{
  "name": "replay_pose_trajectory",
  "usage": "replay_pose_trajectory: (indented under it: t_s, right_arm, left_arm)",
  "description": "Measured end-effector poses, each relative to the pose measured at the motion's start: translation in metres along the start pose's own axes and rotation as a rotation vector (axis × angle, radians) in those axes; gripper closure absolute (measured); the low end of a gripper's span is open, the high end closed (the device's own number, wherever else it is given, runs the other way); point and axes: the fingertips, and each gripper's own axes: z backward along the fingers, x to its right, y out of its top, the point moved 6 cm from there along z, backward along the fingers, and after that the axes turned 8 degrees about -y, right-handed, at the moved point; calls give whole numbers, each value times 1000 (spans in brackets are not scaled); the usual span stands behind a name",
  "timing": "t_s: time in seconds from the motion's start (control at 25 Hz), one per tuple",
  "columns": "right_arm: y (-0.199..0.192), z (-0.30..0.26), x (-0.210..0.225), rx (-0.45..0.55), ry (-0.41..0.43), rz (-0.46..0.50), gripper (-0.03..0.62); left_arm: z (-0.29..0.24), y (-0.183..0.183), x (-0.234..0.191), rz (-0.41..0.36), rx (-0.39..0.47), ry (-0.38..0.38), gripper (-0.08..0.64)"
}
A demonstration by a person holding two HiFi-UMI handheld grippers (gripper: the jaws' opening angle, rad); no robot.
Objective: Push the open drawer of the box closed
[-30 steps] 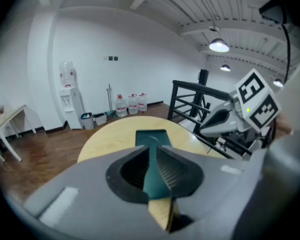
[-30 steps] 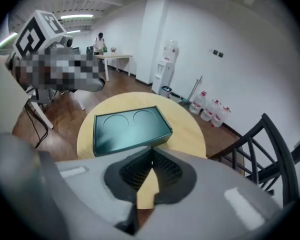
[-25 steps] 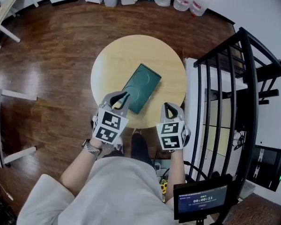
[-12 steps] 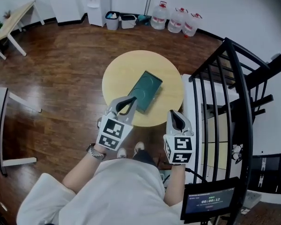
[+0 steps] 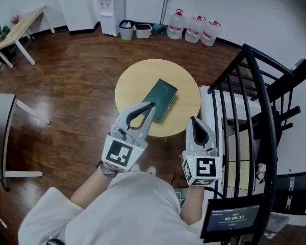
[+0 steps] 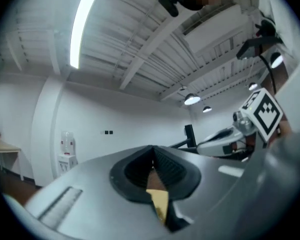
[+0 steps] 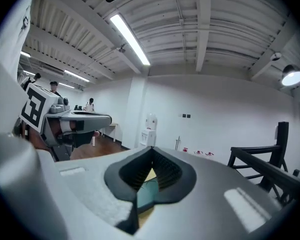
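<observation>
A dark green flat box (image 5: 161, 99) lies on the round yellow table (image 5: 182, 80); I cannot make out its drawer from here. My left gripper (image 5: 152, 105) hangs in the air over the box's near end, well above it. Its jaws have just been closing and now meet with nothing between them. My right gripper (image 5: 193, 120) is shut and empty, raised over the table's near right edge. In the left gripper view the left gripper (image 6: 153, 163) points level at the room. In the right gripper view a bit of the green box (image 7: 148, 192) shows below the right gripper (image 7: 151, 158).
A black metal railing (image 5: 255, 111) stands close on the right. Water jugs (image 5: 195, 29), bins (image 5: 134, 29) and a water dispenser (image 5: 111, 6) line the far wall. A wooden desk (image 5: 21, 28) is at far left. A small screen (image 5: 229, 218) sits at bottom right.
Both grippers have risen toward the head camera and tipped from pointing down to about level. The left jaws went from slightly apart to shut. The box has not moved.
</observation>
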Motion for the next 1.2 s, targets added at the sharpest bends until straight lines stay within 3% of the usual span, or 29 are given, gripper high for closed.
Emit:
replay_pose_trajectory:
  t_s: [0.2, 0.52, 0.64, 0.76, 1.0, 1.2]
  right_arm:
    - [2, 6, 0, 24, 8, 1, 589]
    - [1, 17, -11, 7, 5, 27, 589]
    - [-5, 23, -10, -15, -24, 36, 589]
    - [-10, 30, -6, -21, -40, 27, 589]
    - [-15, 55, -3, -10, -16, -5, 589]
    - [-18, 107, -8, 11, 10, -16, 589]
  left_arm:
    - [4, 13, 6, 3, 42, 11, 552]
    - [22, -2, 5, 49, 4, 19, 552]
    - [27, -18, 6, 87, -51, 1, 552]
    - [28, -23, 10, 67, -57, -17, 552]
    - [45, -21, 35, 48, -68, -2, 552]
    - [73, -19, 81, 47, -80, 2, 552]
